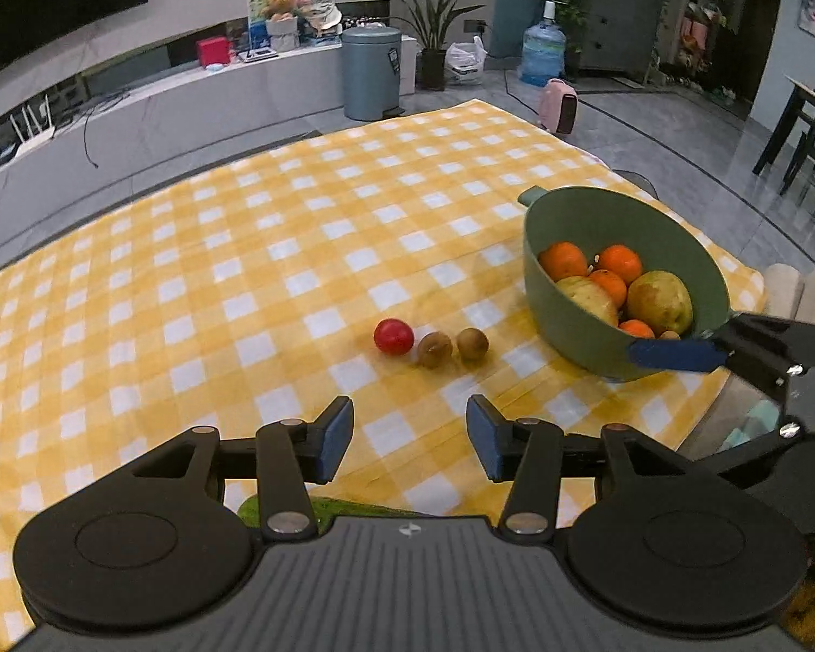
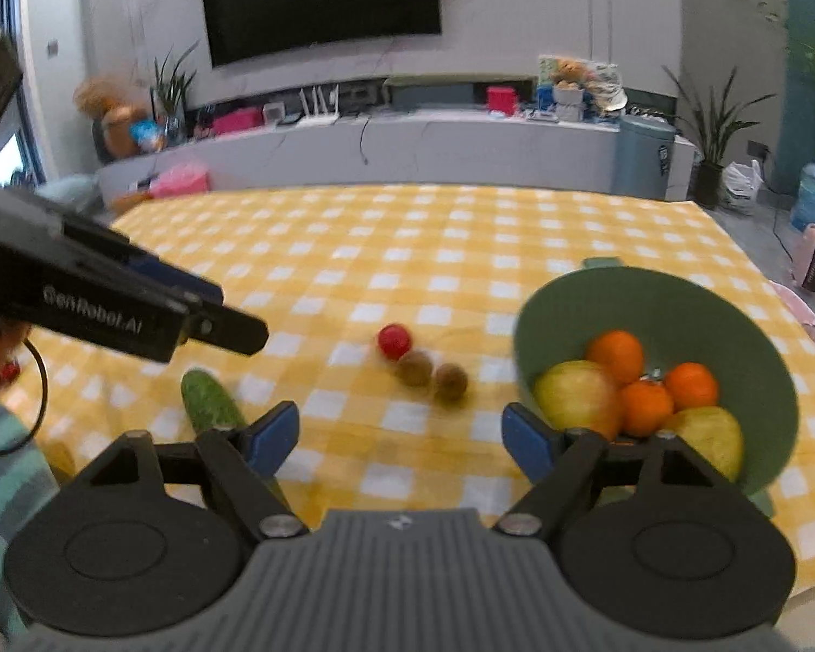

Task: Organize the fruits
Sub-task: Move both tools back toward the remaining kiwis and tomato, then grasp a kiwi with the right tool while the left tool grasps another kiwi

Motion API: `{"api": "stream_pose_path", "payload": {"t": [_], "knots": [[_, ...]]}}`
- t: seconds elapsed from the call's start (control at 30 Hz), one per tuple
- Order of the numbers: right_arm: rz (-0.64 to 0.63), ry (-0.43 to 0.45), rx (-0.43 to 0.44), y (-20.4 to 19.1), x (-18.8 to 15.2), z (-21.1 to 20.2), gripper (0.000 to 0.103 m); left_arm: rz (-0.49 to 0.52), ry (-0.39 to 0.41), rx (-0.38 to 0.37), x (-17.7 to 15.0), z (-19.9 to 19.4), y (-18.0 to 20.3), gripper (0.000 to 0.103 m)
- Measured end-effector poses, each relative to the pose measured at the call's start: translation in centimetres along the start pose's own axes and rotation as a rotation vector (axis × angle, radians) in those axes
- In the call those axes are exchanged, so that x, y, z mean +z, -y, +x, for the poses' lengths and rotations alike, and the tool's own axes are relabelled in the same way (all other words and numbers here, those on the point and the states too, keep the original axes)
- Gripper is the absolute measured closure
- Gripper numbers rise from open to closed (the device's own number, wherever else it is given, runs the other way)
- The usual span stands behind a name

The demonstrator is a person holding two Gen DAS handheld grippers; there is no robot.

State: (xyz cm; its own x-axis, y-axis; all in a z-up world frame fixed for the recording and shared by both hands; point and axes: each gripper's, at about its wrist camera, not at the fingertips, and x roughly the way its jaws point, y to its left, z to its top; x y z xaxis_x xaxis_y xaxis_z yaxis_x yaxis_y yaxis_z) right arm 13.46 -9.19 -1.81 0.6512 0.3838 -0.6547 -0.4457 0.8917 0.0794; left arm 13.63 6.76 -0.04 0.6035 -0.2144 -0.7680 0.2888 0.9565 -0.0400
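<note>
A green bowl [image 1: 570, 250] on the right of the yellow checked cloth holds several oranges [image 1: 562, 259] and two yellow-green apples [image 1: 658, 301]; it also shows in the right wrist view [image 2: 679, 304]. A red tomato [image 1: 393, 336] and two brown kiwis [image 1: 435, 349] [image 1: 472, 344] lie in a row on the cloth; the right wrist view shows them too [image 2: 394, 340] [image 2: 414, 368] [image 2: 450, 381]. My left gripper [image 1: 410, 437] is open and empty, just short of them. My right gripper [image 2: 402, 437] is open and empty, beside the bowl's near rim. A green cucumber [image 2: 209, 405] lies by its left finger.
The table's checked cloth [image 1: 244, 271] ends at the right edge near the bowl. Beyond stand a grey bin [image 1: 371, 73], a water bottle [image 1: 543, 49], a pink heater [image 1: 558, 106] and a long counter. The left gripper's body [image 2: 108, 293] reaches in at the left of the right wrist view.
</note>
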Motion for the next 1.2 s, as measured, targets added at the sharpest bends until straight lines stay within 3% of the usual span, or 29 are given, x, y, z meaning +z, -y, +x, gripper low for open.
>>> {"api": "stream_pose_path", "payload": {"t": [0.13,0.27,0.57,0.7,1.03,1.2], "knots": [[-0.021,-0.039,-0.029,-0.7,0.3,1.7,0.054,-0.019,-0.009,-0.02,-0.5,0.7,-0.5,0.047],[-0.08,-0.044,-0.071,-1.3,0.4,2.9,0.063,-0.022,-0.022,-0.035,-0.9,1.7,-0.8,0.049],[-0.282,-0.056,-0.197,-2.9,0.5,7.0,0.073,-0.05,-0.002,-0.056,-0.6,3.7,-1.6,0.058],[-0.371,-0.073,-0.257,-3.0,0.4,9.3,0.074,-0.075,-0.008,-0.058,-0.6,4.7,-2.2,0.059],[-0.464,-0.087,-0.302,-3.2,0.9,12.7,0.075,-0.125,-0.037,-0.069,-1.2,6.4,-3.6,0.059],[-0.522,-0.108,-0.31,-3.7,0.6,13.5,0.086,-0.155,-0.046,-0.081,-1.5,6.8,-4.3,0.059]]}}
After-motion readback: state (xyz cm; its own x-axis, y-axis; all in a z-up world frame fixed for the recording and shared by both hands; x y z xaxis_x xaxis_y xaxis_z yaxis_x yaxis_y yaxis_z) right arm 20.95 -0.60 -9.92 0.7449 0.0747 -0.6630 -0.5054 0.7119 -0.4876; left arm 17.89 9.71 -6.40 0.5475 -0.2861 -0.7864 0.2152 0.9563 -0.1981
